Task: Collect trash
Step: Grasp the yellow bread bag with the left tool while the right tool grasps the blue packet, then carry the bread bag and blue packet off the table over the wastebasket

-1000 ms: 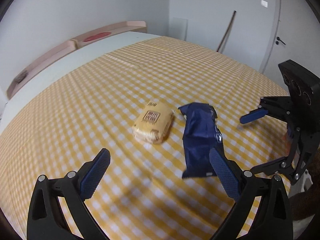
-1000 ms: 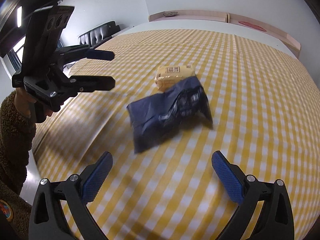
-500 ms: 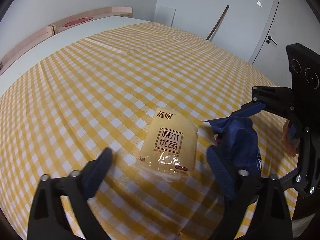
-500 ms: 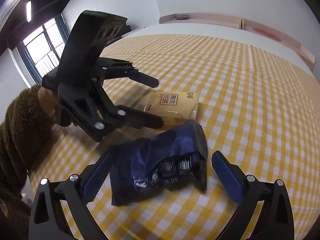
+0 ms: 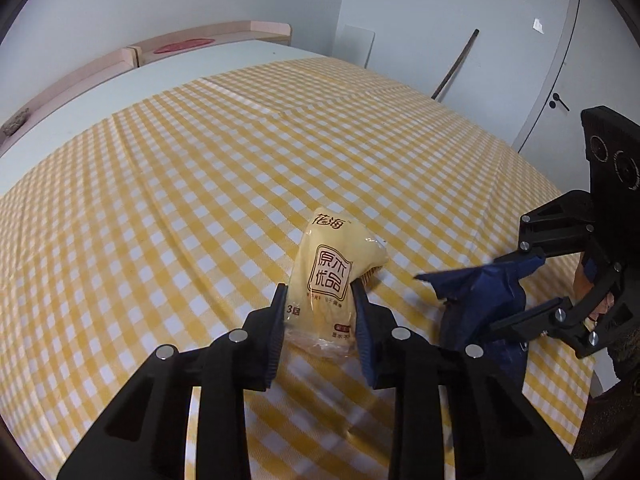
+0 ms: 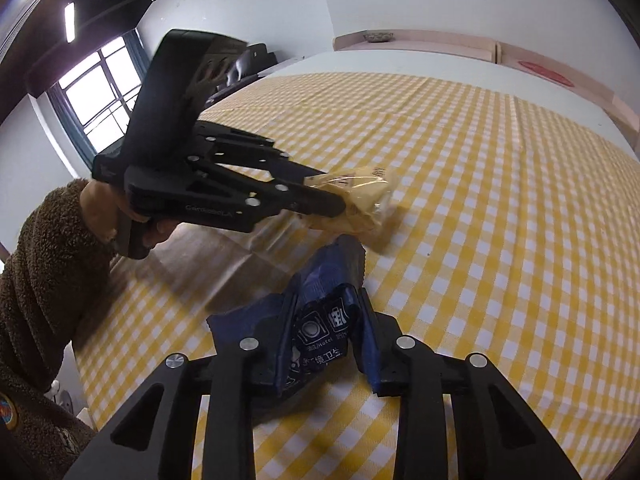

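Over the yellow-checked worktop [image 5: 200, 200], your left gripper [image 5: 318, 300] clamps the tissue pack [image 5: 332, 268] while your right gripper [image 6: 326, 320] clamps the blue wrapper [image 6: 320, 320].

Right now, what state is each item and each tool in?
Left tool: shut on the yellow tissue pack.
Yellow tissue pack: gripped, squeezed at its middle, far end tilted up.
Right tool: shut on the blue wrapper.
Blue wrapper: gripped, crumpled.
Checked tablecloth: spread flat, lightly creased.

Tablecloth [image 5: 200, 168] bare beyond; tools [image 5: 318, 300] adjacent.
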